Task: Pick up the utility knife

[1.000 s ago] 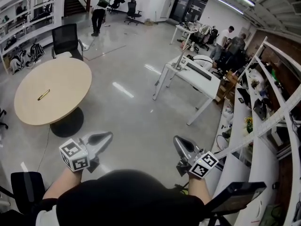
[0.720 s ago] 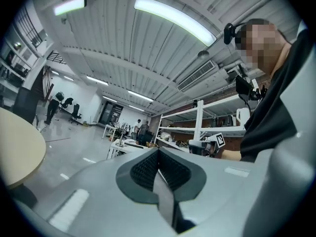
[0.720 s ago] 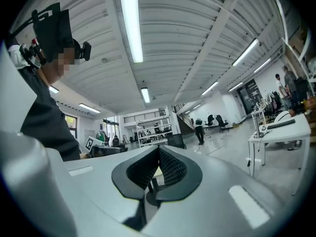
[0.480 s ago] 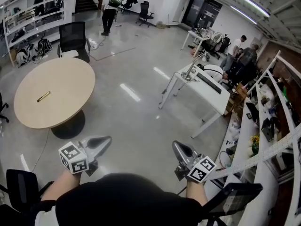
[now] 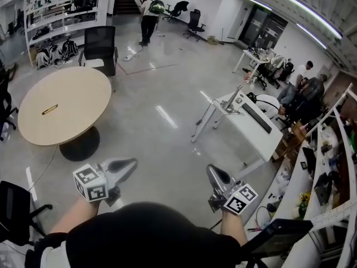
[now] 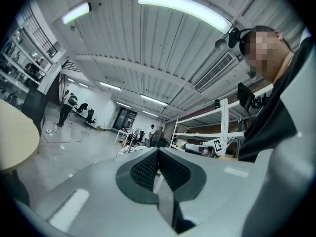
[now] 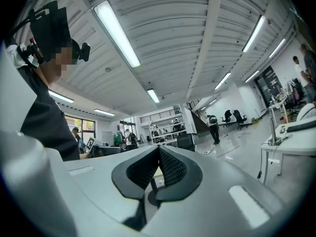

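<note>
Looking down, head view: the utility knife (image 5: 49, 109) lies flat on the round counter (image 5: 75, 91), towards its left side. It is well apart from both grippers, with bare floor (image 5: 162, 144) between.
Left gripper, head view: the left gripper (image 5: 129, 164) is held low in front of the person, pointing out over the floor, with nothing in it.
Right gripper, head view: the right gripper (image 5: 212, 171) is held alongside, apart from the left one, also carrying nothing.
Knife handling: it looks slim and stiff, and is probably light. It is too small here to tell whether the blade is out. The middle of the handle, taken across its narrow width, seems the safest hold. The smooth top may let it slide when nudged.
Edges and room: the knife sits well in from the rim, so it can be approached from above or from the near side. A black office chair (image 5: 102, 46) stands at the far rim, and a white desk (image 5: 251, 124) is well off to the right.
Left gripper view: the left gripper (image 6: 158, 152) has its jaws together, ribbed pads meeting, nothing between. The counter's rim shows at the left edge; the knife does not.
Right gripper view: the right gripper (image 7: 159, 149) has its jaws closed on nothing, and no knife is in sight.
</note>
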Tool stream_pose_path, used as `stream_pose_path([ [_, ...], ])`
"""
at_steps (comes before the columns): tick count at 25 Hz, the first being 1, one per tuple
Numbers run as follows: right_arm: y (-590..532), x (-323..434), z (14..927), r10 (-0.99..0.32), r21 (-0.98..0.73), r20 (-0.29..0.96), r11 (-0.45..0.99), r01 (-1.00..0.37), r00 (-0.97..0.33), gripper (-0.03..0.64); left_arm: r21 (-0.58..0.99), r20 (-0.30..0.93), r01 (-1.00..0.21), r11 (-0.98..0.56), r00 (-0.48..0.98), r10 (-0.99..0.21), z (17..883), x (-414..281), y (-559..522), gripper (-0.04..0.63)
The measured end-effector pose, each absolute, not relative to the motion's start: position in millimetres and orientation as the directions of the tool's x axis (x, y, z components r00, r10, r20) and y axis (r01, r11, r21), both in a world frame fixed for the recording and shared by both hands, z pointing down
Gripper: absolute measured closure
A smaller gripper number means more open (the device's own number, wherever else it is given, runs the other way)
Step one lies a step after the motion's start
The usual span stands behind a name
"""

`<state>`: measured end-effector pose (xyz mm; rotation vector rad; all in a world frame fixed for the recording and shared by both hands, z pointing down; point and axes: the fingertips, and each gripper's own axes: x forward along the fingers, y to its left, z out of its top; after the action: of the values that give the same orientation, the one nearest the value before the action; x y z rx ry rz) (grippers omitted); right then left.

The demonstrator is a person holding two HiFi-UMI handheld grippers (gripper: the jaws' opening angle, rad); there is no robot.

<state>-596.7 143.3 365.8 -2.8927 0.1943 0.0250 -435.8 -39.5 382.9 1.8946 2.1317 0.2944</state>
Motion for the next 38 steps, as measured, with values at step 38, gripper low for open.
stream_pose_path([
  [38, 282, -191, 362, -0.173, -0.163, 0.073, -0.974, -0.159, 0.982, 0.601, 0.346, -0.111, 0.933, 0.096, -0.06, 0.992, 402, -38, 93, 0.595],
])
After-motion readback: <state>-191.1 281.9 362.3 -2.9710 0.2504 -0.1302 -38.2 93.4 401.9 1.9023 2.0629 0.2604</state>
